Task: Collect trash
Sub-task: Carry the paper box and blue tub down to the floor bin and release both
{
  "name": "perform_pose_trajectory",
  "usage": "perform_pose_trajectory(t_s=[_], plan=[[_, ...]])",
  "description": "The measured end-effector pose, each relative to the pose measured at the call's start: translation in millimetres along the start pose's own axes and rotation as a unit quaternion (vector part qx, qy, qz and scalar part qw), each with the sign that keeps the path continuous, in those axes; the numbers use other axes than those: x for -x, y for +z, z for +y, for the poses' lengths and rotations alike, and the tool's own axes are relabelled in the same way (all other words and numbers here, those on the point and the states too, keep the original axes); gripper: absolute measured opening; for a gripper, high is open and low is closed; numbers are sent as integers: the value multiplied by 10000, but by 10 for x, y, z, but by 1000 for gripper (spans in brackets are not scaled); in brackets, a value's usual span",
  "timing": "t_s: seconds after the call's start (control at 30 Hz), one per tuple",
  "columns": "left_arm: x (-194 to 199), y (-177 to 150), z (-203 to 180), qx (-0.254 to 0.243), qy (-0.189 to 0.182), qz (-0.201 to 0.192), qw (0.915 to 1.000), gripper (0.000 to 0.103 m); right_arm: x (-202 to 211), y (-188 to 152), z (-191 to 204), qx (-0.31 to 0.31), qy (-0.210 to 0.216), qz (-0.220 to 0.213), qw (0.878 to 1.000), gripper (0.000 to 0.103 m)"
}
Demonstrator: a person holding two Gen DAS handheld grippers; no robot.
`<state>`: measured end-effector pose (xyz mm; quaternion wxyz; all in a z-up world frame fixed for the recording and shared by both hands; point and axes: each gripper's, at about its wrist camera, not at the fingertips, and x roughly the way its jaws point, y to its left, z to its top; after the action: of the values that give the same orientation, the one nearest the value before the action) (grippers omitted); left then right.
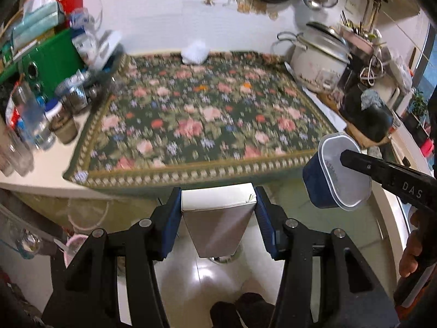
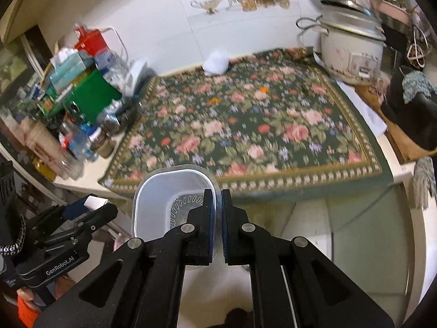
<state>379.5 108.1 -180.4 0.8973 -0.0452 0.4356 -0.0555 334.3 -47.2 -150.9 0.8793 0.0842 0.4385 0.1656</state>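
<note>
Left wrist view: one left gripper [image 1: 218,213] holds one carton [image 1: 218,218], its two blue pads pressed on the carton's sides. The carton is white on top with a plain silvery front face that tapers downward; no print is legible on it. It hangs off the near edge of the floral mat [image 1: 202,120], above the floor. One tub [image 1: 337,172] sits to the right of the carton, also off the mat's near edge. It has a blue outer wall, a clear rounded-rectangular rim and a pale interior. One finger of the right gripper [image 1: 382,172] reaches inside it; the letters "DAS" are readable on that gripper. One white crumpled wad [image 1: 194,52] lies at the mat's far edge. One rice cooker [image 1: 319,57] stands at the mat's far right corner. One green box [image 1: 46,63] stands left of the mat among blurred bottles and jars.

Right wrist view: the right gripper [image 2: 218,213] is nearly closed, pinching the tub [image 2: 172,202] by its right wall, one finger inside and one outside. The tub is empty; radial raised marks ring its base. It hangs just off the mat's [image 2: 245,134] near edge. The left gripper [image 2: 87,207] shows at lower left, marked "GenRobot.AI", with a white corner of the carton [image 2: 94,202] between its tips. The wad [image 2: 217,63], cooker [image 2: 352,52] and green box [image 2: 90,93] appear once each around the mat.
</note>
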Motion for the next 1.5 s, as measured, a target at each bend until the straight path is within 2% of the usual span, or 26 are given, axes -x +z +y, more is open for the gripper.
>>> perform_pose_trajectory(t_s=[0.13,0.33,0.5,0.8,1.07,1.13,1.17,1.2,1.27,1.5], plan=[[-230,-154,-28,111,-107,272,9995,51,-176,-176,-92,-26,-184,300,9994,5],[-645,-335,-107,-8,-37,596,9982,51,-514,-423,-313,-201,-327,735,9966,5],[-1064,-547,-134,10,9,860,9963,51,-1004,-658,-584,-299,-389,1200,9916,5],[-1847,-1091,-76,526,246,1178,9913,51,-2015,-1135,-1034,-211,-339,1933,9803,5],[-2309,-1509,169,1152,505,1342,9829,51,-2766,-1442,-1111,176,-118,2408,9703,5],[-2397,-1570,211,1252,567,1381,9808,51,-2889,-1459,-1086,256,-48,2538,9669,9],[-2436,-1598,229,1307,592,1393,9798,51,-2975,-1497,-1079,300,11,2667,9633,17],[-2481,-1630,242,1355,616,1407,9788,51,-3030,-1512,-1084,325,43,2753,9608,24],[-2549,-1655,236,1400,647,1417,9778,51,-3040,-1523,-1111,353,104,2747,9608,28],[-2832,-1660,89,1504,415,1543,9756,51,-2887,-1455,-1270,305,198,2678,9628,28]])
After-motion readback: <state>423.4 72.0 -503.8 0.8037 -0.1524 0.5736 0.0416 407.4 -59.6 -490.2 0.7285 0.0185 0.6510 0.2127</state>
